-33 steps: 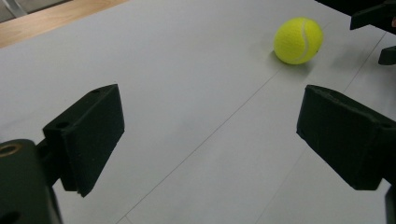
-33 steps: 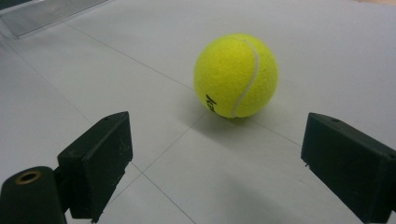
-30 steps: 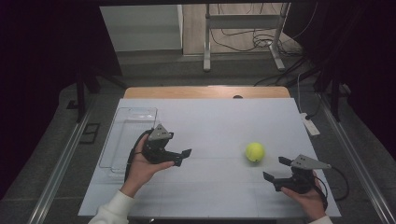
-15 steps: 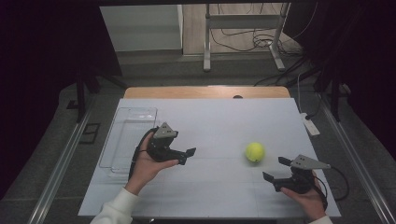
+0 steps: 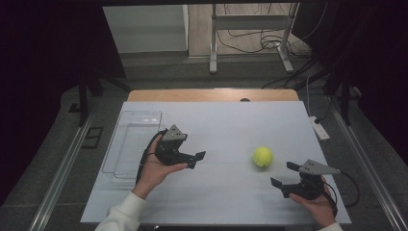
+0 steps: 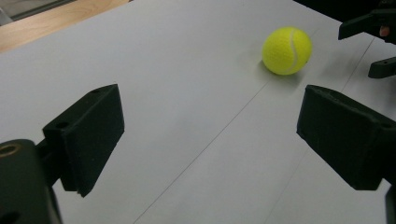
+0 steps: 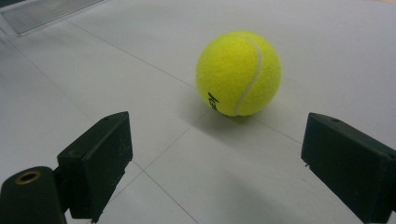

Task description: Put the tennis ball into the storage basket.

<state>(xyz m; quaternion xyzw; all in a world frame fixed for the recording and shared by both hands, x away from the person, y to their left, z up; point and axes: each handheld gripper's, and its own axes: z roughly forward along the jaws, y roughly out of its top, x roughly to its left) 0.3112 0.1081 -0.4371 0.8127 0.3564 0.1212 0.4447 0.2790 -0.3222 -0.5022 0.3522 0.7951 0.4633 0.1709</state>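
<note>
Approach step, by the look of it: yellow tennis ball resting on the white bench, right of centre, untouched and free on all sides. Right claw near the ball on the person's side, jaws spread wide and empty, aimed straight at it; in the right gripper view the ball sits between and beyond the 2 black jaws, not yet inside them. Left claw farther off toward the middle of the bench, likewise gaping and holding nothing, also pointed toward the ball, with the other claw's tips visible past it at the upper right of that view.

Next move, as a guess: ease the right claw forward until the ball lies between the jaws, then close gently across its widest part. Round and felt-covered, so likely to roll away if nudged by 1 jaw first; calls for a level, centred approach. Clear plastic tray at the left side of the bench, well apart from the ball, a likely place for it.

Bench top smooth, pale, marked with thin seam lines, a strip of bare wood along its far edge. Beyond it a dim room: grey floor, metal stand legs, loose cables, a white power strip off the right edge.
</note>
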